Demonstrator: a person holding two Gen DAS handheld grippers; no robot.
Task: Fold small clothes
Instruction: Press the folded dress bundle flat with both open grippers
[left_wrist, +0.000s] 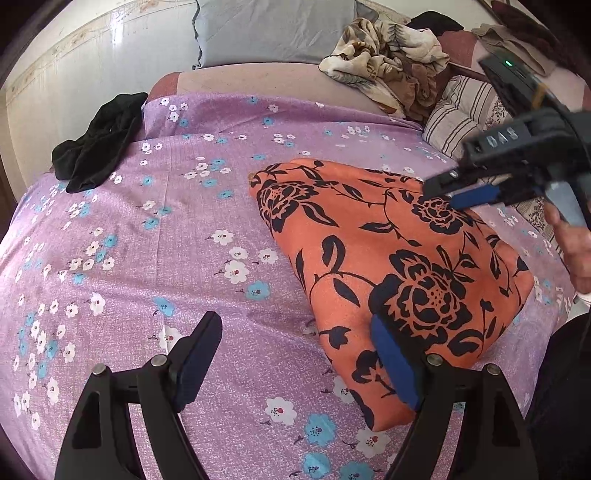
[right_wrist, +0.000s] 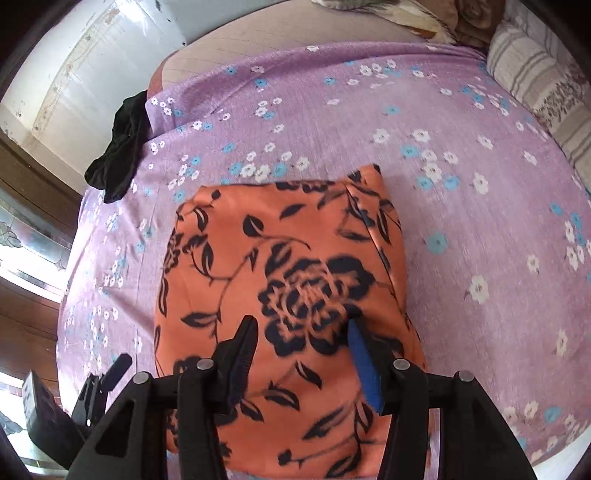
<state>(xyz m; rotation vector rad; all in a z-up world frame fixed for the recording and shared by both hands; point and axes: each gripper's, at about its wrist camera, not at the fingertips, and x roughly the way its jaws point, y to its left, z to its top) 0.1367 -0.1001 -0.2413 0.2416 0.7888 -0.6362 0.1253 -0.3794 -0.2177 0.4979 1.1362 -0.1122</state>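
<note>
We see the folded orange garment with black roses (left_wrist: 399, 266) lying flat on the purple flowered bedsheet (left_wrist: 184, 258), toward the sheet's right side. Our left gripper (left_wrist: 295, 354) stands spread wide, one pad over the garment's near edge, nothing pinched. Our right gripper (right_wrist: 301, 350) hangs above the garment, jaws apart, gripping nothing. A crumpled black garment (left_wrist: 96, 144) lies at the sheet's far left corner.

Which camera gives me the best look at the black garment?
Left wrist view: the black garment lies crumpled, fully in sight at the purple floral sheet's far left edge. Right wrist view shows it smaller, hanging off the edge.
</note>
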